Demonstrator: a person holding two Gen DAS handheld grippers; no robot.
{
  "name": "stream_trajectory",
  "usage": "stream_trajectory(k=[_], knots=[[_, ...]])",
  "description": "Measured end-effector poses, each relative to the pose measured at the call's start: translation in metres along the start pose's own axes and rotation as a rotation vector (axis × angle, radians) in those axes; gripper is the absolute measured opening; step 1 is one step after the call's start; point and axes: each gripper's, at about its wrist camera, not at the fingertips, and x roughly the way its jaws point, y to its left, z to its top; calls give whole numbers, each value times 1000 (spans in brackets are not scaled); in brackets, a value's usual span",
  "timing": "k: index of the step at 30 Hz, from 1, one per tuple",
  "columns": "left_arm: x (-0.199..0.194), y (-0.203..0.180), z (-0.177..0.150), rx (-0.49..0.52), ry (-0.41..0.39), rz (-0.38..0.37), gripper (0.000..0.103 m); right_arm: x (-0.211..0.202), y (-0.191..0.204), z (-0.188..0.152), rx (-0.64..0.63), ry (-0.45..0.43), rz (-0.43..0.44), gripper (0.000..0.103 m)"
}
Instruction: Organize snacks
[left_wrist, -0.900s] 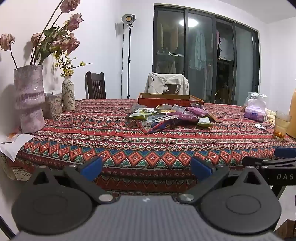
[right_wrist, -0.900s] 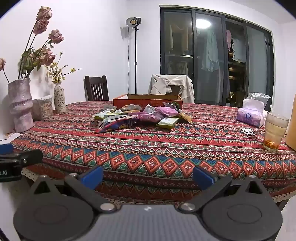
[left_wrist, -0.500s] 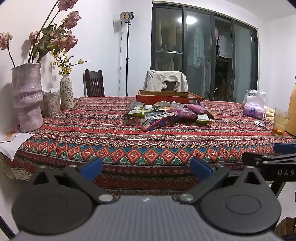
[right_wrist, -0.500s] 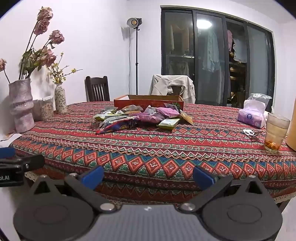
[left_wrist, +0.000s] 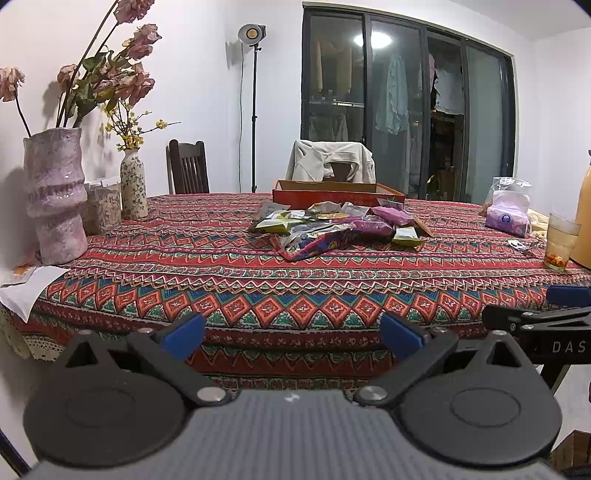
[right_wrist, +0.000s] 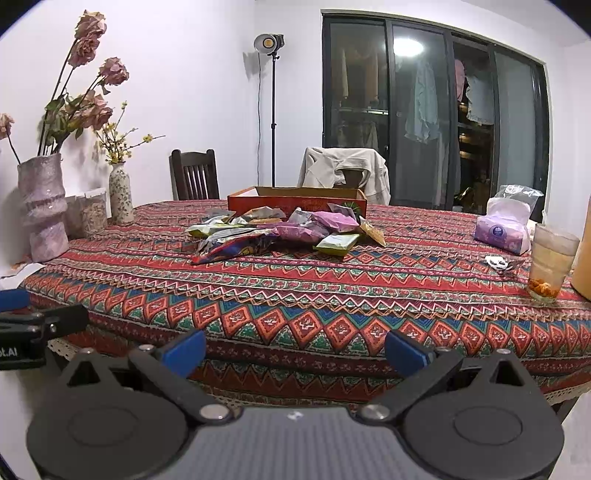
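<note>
Snacks (left_wrist: 332, 229) seemingly nearer than before; both grippers' fingers (left_wrist: 183, 336) spread wide, empty.

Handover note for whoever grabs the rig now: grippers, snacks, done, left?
Left hand-held gripper: open, empty, short of the table edge.
Right hand-held gripper: open, empty, likewise.
Snack packets: loose pile mid-table on the patterned cloth, just in front of the red tray.
Done: nothing visibly sorted; the tray's inside is hidden from here.
Left: probably move every packet into the tray.
</note>
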Motion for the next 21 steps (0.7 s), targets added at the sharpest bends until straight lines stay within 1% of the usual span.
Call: stream_trajectory(k=[21], knots=[[0, 0, -1, 7, 0, 0, 103, 2, -2, -2, 15, 17, -11, 103]])
